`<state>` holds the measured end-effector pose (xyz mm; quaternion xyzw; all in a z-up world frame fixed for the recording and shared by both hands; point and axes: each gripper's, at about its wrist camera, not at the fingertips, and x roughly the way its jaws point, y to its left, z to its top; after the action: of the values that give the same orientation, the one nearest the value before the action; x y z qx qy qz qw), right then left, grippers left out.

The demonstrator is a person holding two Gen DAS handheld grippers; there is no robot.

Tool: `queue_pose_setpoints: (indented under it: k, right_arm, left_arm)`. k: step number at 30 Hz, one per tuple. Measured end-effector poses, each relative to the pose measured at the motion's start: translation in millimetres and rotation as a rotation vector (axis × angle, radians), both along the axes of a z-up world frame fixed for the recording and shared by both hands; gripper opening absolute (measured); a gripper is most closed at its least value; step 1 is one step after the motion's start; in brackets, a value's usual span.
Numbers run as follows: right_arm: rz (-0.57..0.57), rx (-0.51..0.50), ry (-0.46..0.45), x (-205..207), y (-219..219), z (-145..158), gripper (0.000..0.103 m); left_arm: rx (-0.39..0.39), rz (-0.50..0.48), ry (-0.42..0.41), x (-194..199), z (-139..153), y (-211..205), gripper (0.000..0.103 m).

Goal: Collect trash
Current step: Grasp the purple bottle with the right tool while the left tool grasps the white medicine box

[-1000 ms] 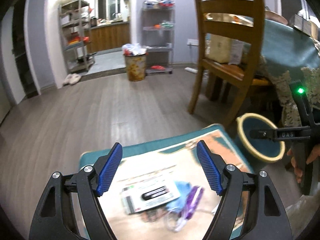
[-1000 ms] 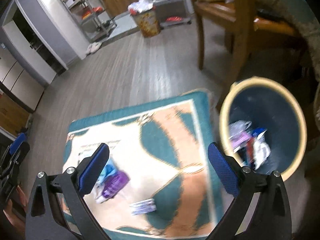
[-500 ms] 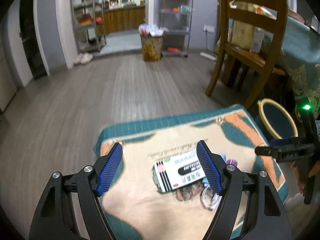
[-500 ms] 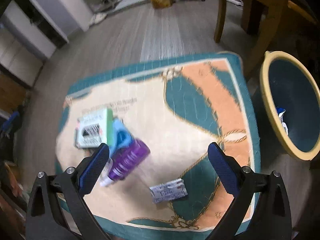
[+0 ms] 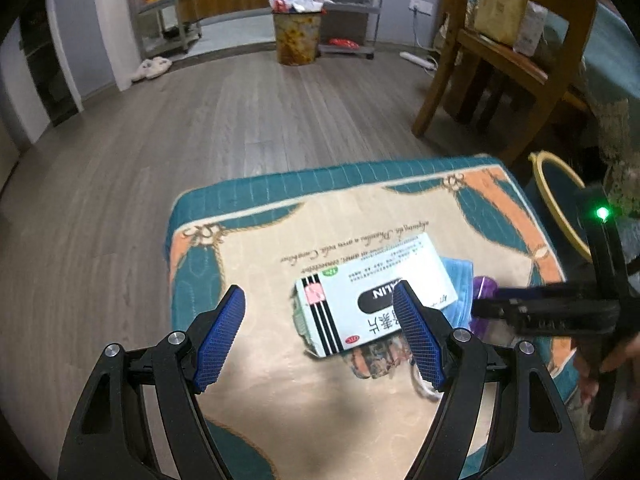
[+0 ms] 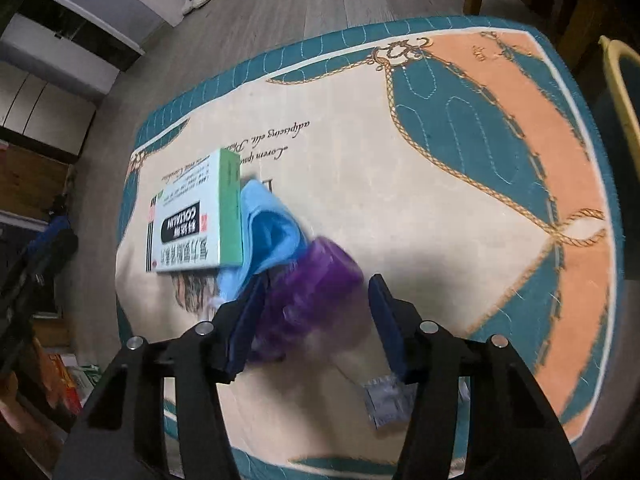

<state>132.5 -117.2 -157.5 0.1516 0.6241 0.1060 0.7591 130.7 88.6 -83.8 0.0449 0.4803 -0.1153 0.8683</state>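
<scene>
A white and green medicine box (image 5: 372, 300) (image 6: 196, 216) lies on a patterned mat (image 5: 280, 232) (image 6: 460, 184). A blue face mask (image 6: 268, 232) (image 5: 460, 276) lies beside it, and a crumpled purple wrapper (image 6: 308, 284) (image 5: 482, 284) next to that. My left gripper (image 5: 320, 336) is open, low over the mat, its right finger over the box's edge. My right gripper (image 6: 316, 316) is open, its jaws on either side of the purple wrapper. A small silver sachet (image 6: 386, 404) lies under the right gripper.
A bin with a yellow rim (image 5: 556, 200) (image 6: 620, 80) stands right of the mat. A wooden chair (image 5: 508, 52) and a covered table stand behind it. A full waste basket (image 5: 298, 34) and metal shelves (image 5: 352, 4) stand at the far wall. Wood floor (image 5: 160, 140) surrounds the mat.
Both grippers have come down closer to the mat. The right gripper has moved onto the purple wrapper and its jaws have narrowed around it. The left gripper has neared the medicine box.
</scene>
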Motion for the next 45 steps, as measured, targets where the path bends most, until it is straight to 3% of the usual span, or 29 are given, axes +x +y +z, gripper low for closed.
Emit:
queue_pose_setpoints:
  k: [3, 6, 16, 19, 25, 28, 33, 35, 39, 42, 45]
  right_arm:
    - [0.006, 0.024, 0.005, 4, -4, -3, 0.047]
    - [0.012, -0.027, -0.044, 10, -13, 8, 0.041]
    - [0.024, 0.006, -0.029, 12, -43, 12, 0.039]
    - [0.041, 0.010, -0.023, 11, -47, 12, 0.039]
    - [0.064, 0.017, 0.013, 14, -45, 3, 0.040]
    - [0.073, 0.029, 0.041, 14, -41, -4, 0.040]
    - [0.120, -0.018, 0.024, 11, -34, -3, 0.041]
    - [0.130, -0.030, 0.017, 9, -33, -2, 0.040]
    - [0.123, -0.032, 0.015, 9, -33, -1, 0.040]
    - [0.119, -0.032, 0.005, 6, -37, 1, 0.039]
    - [0.129, -0.045, -0.020, 5, -38, 7, 0.039]
  left_arm:
    - [0.010, -0.044, 0.036, 3, -11, -8, 0.077]
    - [0.007, -0.117, 0.078, 5, -23, -23, 0.077]
    - [0.216, -0.392, 0.082, 14, -61, -79, 0.085]
    - [0.220, -0.445, 0.095, 23, -70, -84, 0.086]
    - [0.174, -0.425, 0.120, 46, -75, -86, 0.092]
    - [0.194, -0.399, 0.116, 51, -78, -85, 0.093]
    - [0.173, -0.351, 0.132, 59, -78, -84, 0.093]
    - [0.182, -0.336, 0.135, 60, -77, -84, 0.089]
    - [0.155, -0.330, 0.113, 65, -62, -82, 0.060]
    - [0.111, -0.270, 0.085, 72, -46, -72, 0.042]
    - [0.063, -0.188, 0.069, 80, -34, -54, 0.032]
